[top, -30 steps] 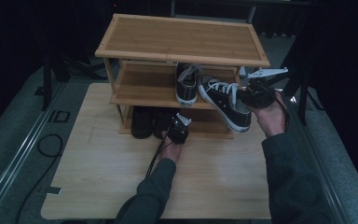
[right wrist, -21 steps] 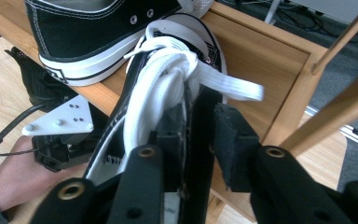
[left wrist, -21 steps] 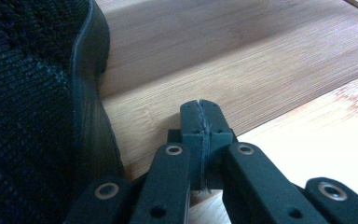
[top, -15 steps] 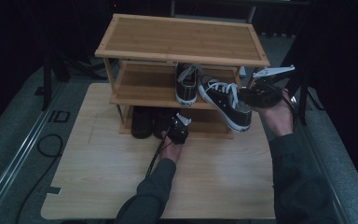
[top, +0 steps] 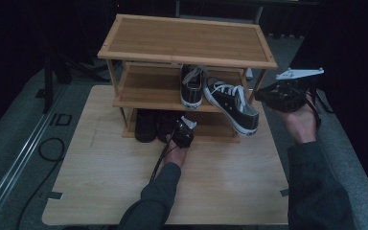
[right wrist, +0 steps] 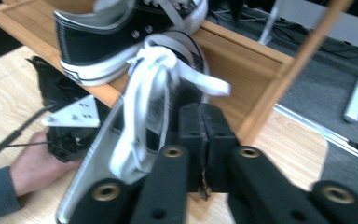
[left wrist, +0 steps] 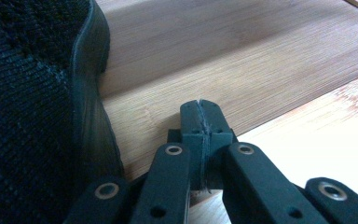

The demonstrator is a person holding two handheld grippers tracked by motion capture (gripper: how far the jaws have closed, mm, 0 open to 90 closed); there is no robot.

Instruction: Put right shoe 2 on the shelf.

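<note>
While your right gripper [top: 264,97] hangs just off the heel of the black-and-white sneaker [top: 232,104], that sneaker sits tilted on the middle shelf [top: 146,88] of the bamboo shoe rack [top: 187,40], its heel poking past the front right edge. Jaws on that gripper have just been closing and now sit clenched together, nothing between them; in the right gripper view the pads [right wrist: 207,123] meet right behind the sneaker's opening and white laces [right wrist: 151,88]. Farther from the gripper, the matching second sneaker [top: 190,85] stands straight on the same shelf, touching or nearly touching the first. Your left gripper [top: 181,134] is low at the bottom shelf, clenched empty, its tips [left wrist: 200,122] resting by the shelf's front edge, just beside a black knit shoe [left wrist: 32,107]. Another dark shoe [top: 145,124] sits beyond that one. Rack stands on the wooden table [top: 100,177].
</note>
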